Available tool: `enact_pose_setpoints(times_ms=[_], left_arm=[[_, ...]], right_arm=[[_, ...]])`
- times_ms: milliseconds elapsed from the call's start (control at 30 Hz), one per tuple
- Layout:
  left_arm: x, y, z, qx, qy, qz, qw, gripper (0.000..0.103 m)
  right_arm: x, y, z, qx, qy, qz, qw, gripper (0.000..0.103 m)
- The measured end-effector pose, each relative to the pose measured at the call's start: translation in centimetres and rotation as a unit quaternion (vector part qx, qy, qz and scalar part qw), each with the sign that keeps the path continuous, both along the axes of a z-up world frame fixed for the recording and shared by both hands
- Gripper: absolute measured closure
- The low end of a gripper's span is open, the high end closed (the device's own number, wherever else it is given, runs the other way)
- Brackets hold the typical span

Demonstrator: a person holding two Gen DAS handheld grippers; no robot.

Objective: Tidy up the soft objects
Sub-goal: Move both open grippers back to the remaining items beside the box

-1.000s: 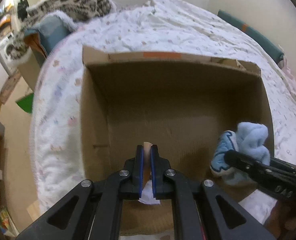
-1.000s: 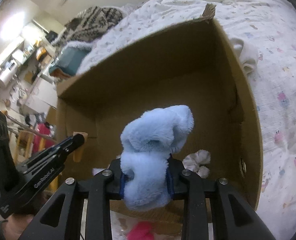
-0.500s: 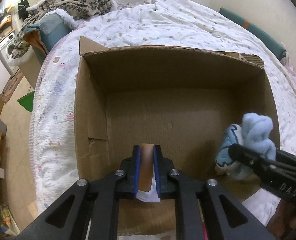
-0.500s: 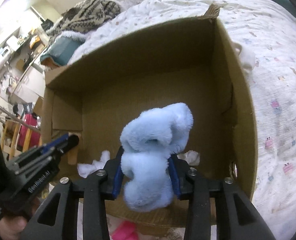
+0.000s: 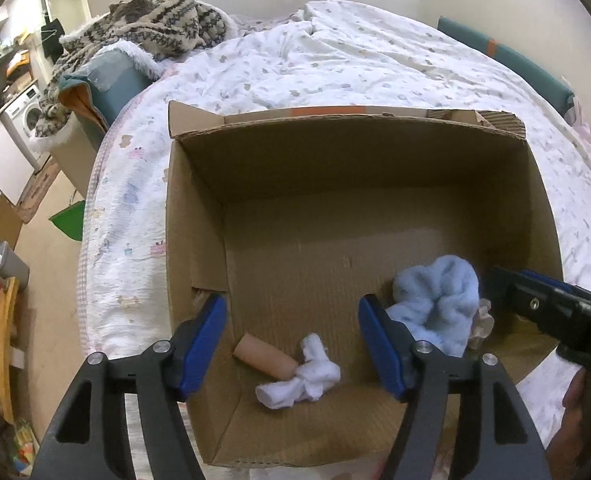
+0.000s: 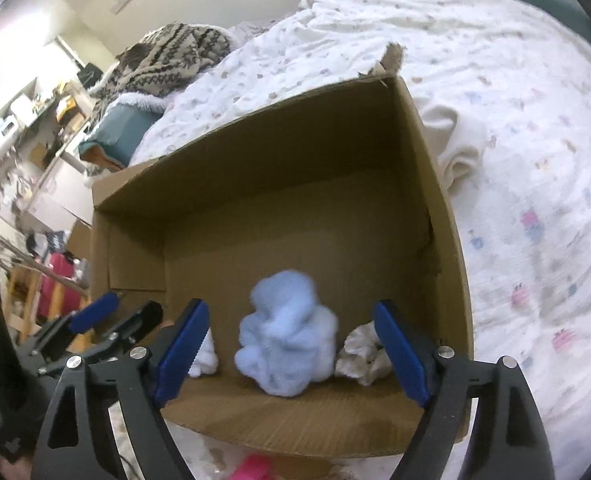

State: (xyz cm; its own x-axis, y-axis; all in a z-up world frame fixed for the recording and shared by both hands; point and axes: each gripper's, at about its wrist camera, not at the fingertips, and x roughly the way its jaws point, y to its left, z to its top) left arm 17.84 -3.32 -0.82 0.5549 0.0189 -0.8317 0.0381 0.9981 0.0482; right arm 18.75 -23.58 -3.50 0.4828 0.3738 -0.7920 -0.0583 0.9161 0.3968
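Note:
An open cardboard box (image 5: 199, 216) (image 6: 443, 208) sits on the bed. On its floor lie a tan and white sock bundle (image 5: 291, 372), a fluffy light blue sock bundle (image 5: 435, 300) (image 6: 285, 340) and a cream bundle (image 6: 361, 354) at the right wall. My left gripper (image 5: 291, 344) is open and empty above the near edge, over the tan and white bundle. My right gripper (image 6: 291, 354) is open and empty, with the blue bundle lying between and beyond its fingers. The right gripper also shows in the left wrist view (image 5: 551, 312).
The bed's patterned white quilt (image 5: 335, 64) surrounds the box. A cream cloth (image 6: 455, 144) lies by the box's right wall. A patterned knit blanket (image 5: 151, 24) and teal cushion (image 5: 103, 80) sit at the far left. Something pink (image 6: 251, 468) lies in front of the box.
Both grippers have opened. The tan and white bundle has dropped from the left gripper and the blue bundle from the right gripper onto the box floor.

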Motion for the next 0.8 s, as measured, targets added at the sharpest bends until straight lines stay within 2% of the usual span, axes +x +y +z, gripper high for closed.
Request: enact_pose_setpoints(times_ms=[233,533,800], left_arm=[[-0.4,0.8,0.6,-0.005,0.0,0.011,0.9999,0.037],[-3.2,2.0,2.9,-0.015,-0.017,0.027,0.9994,0.037],[-6.0,2.9,2.6,-0.034,0.0,0.045,0.9984,0.037]], right_arm=[[-0.6,-0.7,0.4,0.013,0.007,-0.014,1.0,0.013],[-3.2,-1.1,2.4,-0.005,-0.022,-0.02,1.0,0.013],[-5.5,-1.2,2.9,-0.012,-0.025,-0.021,0.999,0.013]])
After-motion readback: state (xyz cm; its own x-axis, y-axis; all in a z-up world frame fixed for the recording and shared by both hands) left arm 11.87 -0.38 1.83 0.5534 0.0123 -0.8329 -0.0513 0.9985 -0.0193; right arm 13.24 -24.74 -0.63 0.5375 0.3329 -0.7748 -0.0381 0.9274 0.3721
